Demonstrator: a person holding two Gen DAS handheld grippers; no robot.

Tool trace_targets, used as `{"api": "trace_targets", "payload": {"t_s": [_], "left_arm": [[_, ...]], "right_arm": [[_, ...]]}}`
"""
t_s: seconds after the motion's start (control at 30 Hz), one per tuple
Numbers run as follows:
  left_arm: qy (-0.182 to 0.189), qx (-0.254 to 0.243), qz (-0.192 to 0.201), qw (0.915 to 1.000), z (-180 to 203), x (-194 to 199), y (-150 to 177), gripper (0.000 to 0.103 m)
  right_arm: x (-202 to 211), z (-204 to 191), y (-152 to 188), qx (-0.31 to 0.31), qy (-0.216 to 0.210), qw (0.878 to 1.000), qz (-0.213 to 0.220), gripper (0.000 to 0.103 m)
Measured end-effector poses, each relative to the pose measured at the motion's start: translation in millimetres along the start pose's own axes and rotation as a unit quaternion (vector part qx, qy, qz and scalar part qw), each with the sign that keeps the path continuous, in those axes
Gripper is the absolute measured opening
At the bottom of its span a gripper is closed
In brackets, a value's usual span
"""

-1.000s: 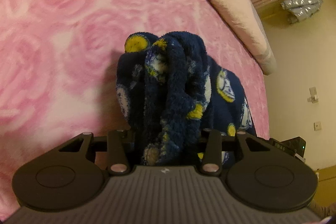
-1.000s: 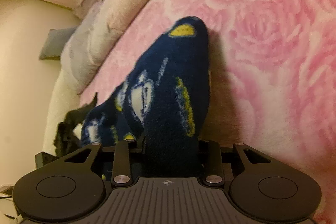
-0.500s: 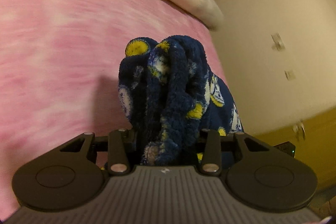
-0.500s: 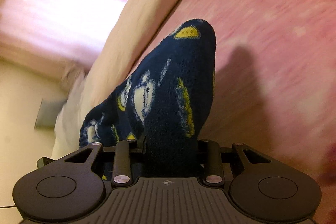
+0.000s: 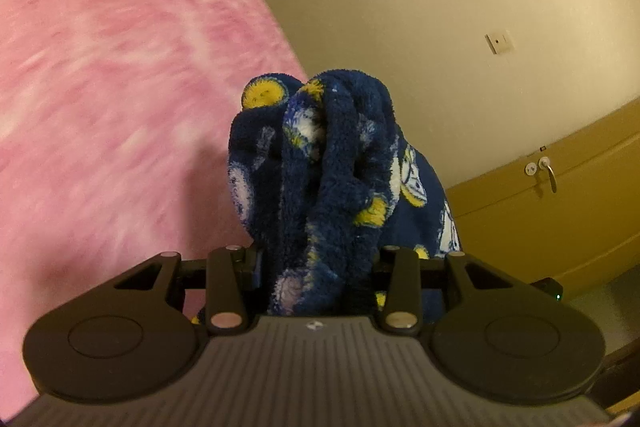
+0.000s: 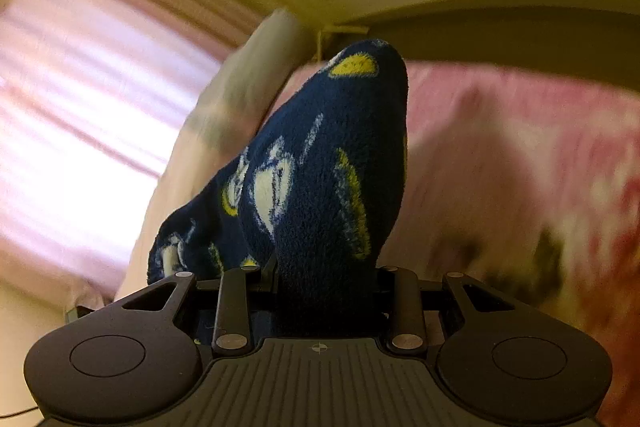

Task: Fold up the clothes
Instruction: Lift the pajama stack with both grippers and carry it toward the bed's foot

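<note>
The left gripper is clamped on a bunched edge of the navy fleece garment; the right gripper is clamped on another edge. The garment hangs between them above the pink bedspread, near the pillow.

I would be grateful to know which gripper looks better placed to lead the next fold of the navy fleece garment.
Probably the right gripper: it pinches a single smooth edge of the navy fleece garment, while the left gripper clamps a bunched wad of the same fabric. Both are shut on it.
</note>
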State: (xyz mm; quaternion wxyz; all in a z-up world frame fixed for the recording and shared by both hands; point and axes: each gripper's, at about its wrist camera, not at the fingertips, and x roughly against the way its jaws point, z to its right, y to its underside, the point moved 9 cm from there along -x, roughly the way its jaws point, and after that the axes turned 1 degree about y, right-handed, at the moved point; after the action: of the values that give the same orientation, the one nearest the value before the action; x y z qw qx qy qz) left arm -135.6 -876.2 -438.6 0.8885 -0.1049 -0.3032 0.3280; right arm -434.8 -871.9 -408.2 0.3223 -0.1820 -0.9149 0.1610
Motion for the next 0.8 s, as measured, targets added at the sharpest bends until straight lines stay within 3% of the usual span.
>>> {"api": "trace_targets", "payload": {"t_s": [0.2,0.27,0.3,0.33,0.37,0.43,0.47,0.53,0.67,0.8], "left_arm": [[-0.006,-0.032,0.002,0.9995,5,-33,-46,0.036],[-0.028,-0.038,0.005,0.9989,-4,-44,-58,0.042],[-0.044,-0.039,0.006,0.9983,-11,-48,-63,0.044],[-0.067,-0.032,0.006,0.9973,-22,-50,-65,0.045],[-0.094,-0.019,0.005,0.9954,-34,-51,-67,0.045],[-0.136,-0.004,0.016,0.9906,-53,-44,-70,0.046],[-0.144,-0.004,0.028,0.9891,-55,-36,-71,0.051],[-0.161,-0.003,0.052,0.9857,-58,-20,-73,0.051],[-0.181,-0.088,0.078,0.9764,-24,5,-70,0.030],[-0.179,-0.191,0.056,0.9635,20,4,-38,0.007]], "right_arm": [[-32,20,-55,-0.012,-0.009,1.000,0.025,0.033],[-46,26,-68,-0.010,-0.008,0.999,0.030,0.036],[-51,33,-72,-0.007,0.013,0.999,0.038,0.044],[-56,39,-76,-0.004,0.034,0.998,0.045,0.059],[-60,46,-80,-0.001,0.055,0.997,0.053,0.064],[-60,56,-83,0.008,0.101,0.992,0.073,0.067],[-55,58,-81,0.013,0.117,0.990,0.082,0.067],[-41,59,-72,0.023,0.141,0.985,0.099,0.067],[-11,45,-46,0.067,0.179,0.974,0.123,0.067],[-16,16,-29,0.139,0.206,0.961,0.120,0.067]]}}
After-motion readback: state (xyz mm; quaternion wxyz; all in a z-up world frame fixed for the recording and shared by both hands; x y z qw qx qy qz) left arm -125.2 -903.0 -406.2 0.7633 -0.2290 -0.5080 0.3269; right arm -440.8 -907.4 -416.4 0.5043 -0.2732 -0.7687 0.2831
